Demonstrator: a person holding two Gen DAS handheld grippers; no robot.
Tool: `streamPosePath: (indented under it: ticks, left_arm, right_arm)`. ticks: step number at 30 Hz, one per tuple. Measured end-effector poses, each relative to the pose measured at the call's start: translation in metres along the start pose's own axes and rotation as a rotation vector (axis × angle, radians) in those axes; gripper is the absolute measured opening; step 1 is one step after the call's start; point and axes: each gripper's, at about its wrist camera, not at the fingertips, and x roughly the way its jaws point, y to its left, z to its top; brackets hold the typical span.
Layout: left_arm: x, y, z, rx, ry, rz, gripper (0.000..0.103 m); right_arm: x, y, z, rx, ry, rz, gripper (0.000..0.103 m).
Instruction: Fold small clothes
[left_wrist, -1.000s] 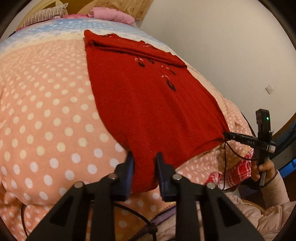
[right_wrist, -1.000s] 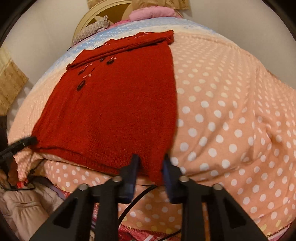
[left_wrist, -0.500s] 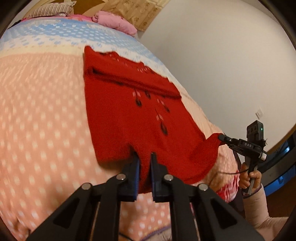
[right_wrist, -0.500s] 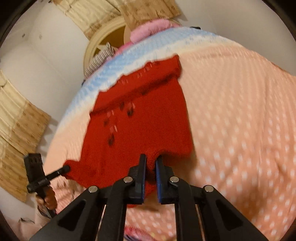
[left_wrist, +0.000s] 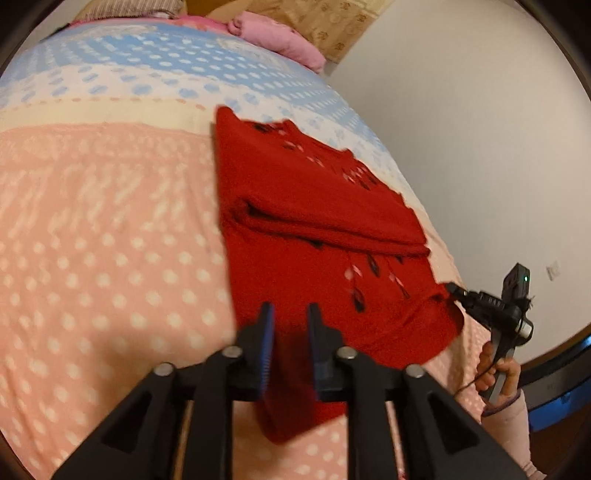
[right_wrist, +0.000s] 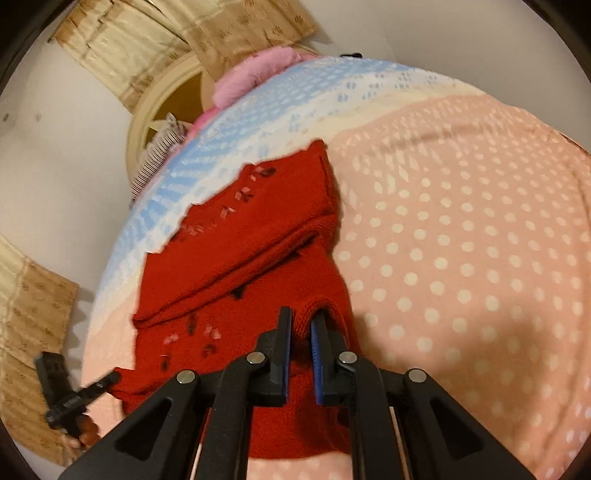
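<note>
Lying on the polka-dot bedspread (left_wrist: 92, 258), the red knit sweater (left_wrist: 314, 221) fills frame centre in both wrist views, its far part already doubled into a thick fold band running across the garment. In the left wrist view the left gripper (left_wrist: 290, 325) sits at 6 o'clock; its jaws are opening, with the sweater's near hem between them, hanging as a blurred flap, pads apparently not pressing it. At 4 o'clock in that view the right gripper (left_wrist: 452, 288) pinches the opposite hem corner, a hand (left_wrist: 498, 373) on its grip. In the right wrist view the right gripper (right_wrist: 301, 325) is at 6 o'clock, jaws pressed nearly together on a bunched ridge of red knit, hem lifted. The left gripper (right_wrist: 112, 376) shows at 8 o'clock there, its tip at the sweater's other corner. Bedspread is pink with white dots near, blue and white band far. Pink pillow (right_wrist: 258, 70) at 12 o'clock, striped cloth (right_wrist: 159, 151) beside it at 10 o'clock, white wall (left_wrist: 480, 129) at 2 o'clock in the left view.
</note>
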Motion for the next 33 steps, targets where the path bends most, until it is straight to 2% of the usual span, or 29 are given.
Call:
streamPosePath:
  ticks: [1, 4, 7, 10, 12, 15, 18, 19, 20, 22, 23, 25, 28, 30, 33]
  left_arm:
    - [-0.006, 0.003, 0.001, 0.015, -0.025, 0.016, 0.042]
    - [-0.028, 0.009, 0.0, 0.066, -0.128, 0.071, 0.065]
    - [-0.034, 0.013, -0.002, 0.139, -0.168, 0.082, 0.067]
    - [-0.025, 0.005, -0.004, 0.226, -0.134, 0.055, 0.068]
    - [-0.013, -0.005, -0.003, 0.274, -0.107, 0.055, 0.073]
    - [0.007, -0.011, 0.0, 0.267, -0.076, 0.049, 0.073]
    - [0.021, -0.015, -0.001, 0.275, -0.082, 0.05, 0.071]
    - [0.026, -0.017, -0.002, 0.288, -0.082, 0.064, 0.07]
    - [0.029, -0.018, -0.003, 0.292, -0.08, 0.07, 0.069]
    - [0.033, -0.019, -0.004, 0.289, -0.069, 0.064, 0.068]
    - [0.034, -0.02, -0.005, 0.284, -0.068, 0.057, 0.068]
    - [0.033, -0.021, -0.008, 0.282, -0.076, 0.047, 0.066]
    - [0.031, -0.025, -0.012, 0.285, -0.088, 0.042, 0.057]
    - [0.028, -0.027, -0.014, 0.284, -0.099, 0.035, 0.057]
    - [0.035, -0.024, -0.011, 0.26, -0.067, 0.043, 0.057]
  right_arm:
    - [0.008, 0.0, 0.0, -0.007, 0.011, -0.016, 0.009]
    - [0.02, 0.0, -0.001, -0.038, 0.022, -0.056, 0.009]
    - [0.021, -0.004, 0.0, -0.022, 0.016, -0.035, 0.009]
    - [0.022, -0.009, 0.001, -0.005, 0.018, 0.004, 0.011]
    - [0.022, -0.011, 0.0, 0.01, 0.014, 0.027, 0.012]
    - [0.015, -0.015, -0.001, 0.041, -0.013, 0.064, 0.012]
    - [0.0, -0.014, -0.003, 0.043, -0.062, 0.104, 0.015]
    - [-0.005, -0.013, -0.004, 0.032, -0.071, 0.102, 0.024]
    - [-0.01, -0.01, -0.004, 0.019, -0.081, 0.094, 0.04]
    - [-0.024, -0.007, -0.009, -0.005, -0.129, 0.08, 0.06]
    - [-0.028, -0.007, -0.01, -0.007, -0.146, 0.077, 0.062]
    - [-0.038, -0.008, -0.015, -0.004, -0.181, 0.072, 0.062]
    - [-0.042, -0.01, -0.021, 0.006, -0.192, 0.074, 0.062]
    - [-0.04, -0.011, -0.026, 0.009, -0.182, 0.078, 0.062]
    - [-0.034, -0.012, -0.035, 0.016, -0.16, 0.089, 0.062]
